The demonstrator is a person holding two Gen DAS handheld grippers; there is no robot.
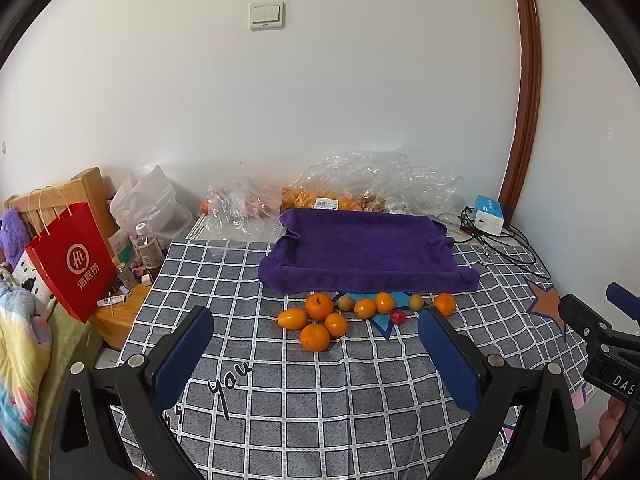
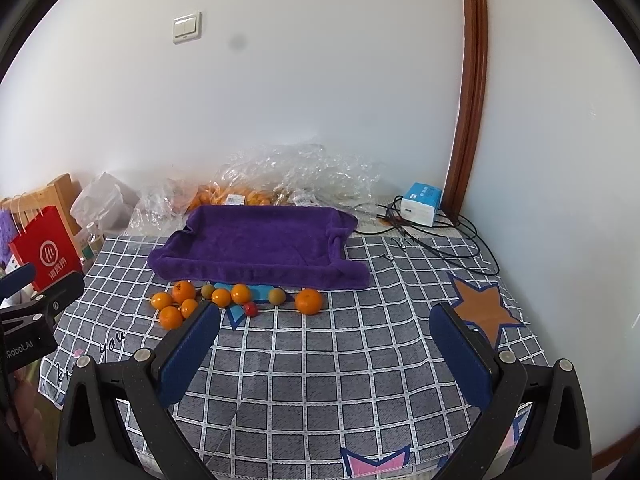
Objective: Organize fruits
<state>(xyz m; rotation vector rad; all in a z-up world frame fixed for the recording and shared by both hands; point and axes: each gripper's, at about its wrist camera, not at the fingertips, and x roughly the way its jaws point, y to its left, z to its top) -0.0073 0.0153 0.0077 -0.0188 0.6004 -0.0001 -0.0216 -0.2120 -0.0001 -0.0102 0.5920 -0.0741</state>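
Nothing has been sorted: the fruits [image 1: 352, 312], mostly oranges, lie loose before the purple towel tray [image 1: 360, 256], possibly with plums, mid-tabletop [image 1: 320, 400]. The left gripper [image 1: 316, 364] and right gripper [image 2: 324, 364] are held released, empty.

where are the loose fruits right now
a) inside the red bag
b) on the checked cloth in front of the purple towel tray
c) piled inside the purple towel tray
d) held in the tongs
b: the oranges, the green fruits and the small red fruit lie on the checked cloth just in front of the purple towel tray, which shows no fruit inside.
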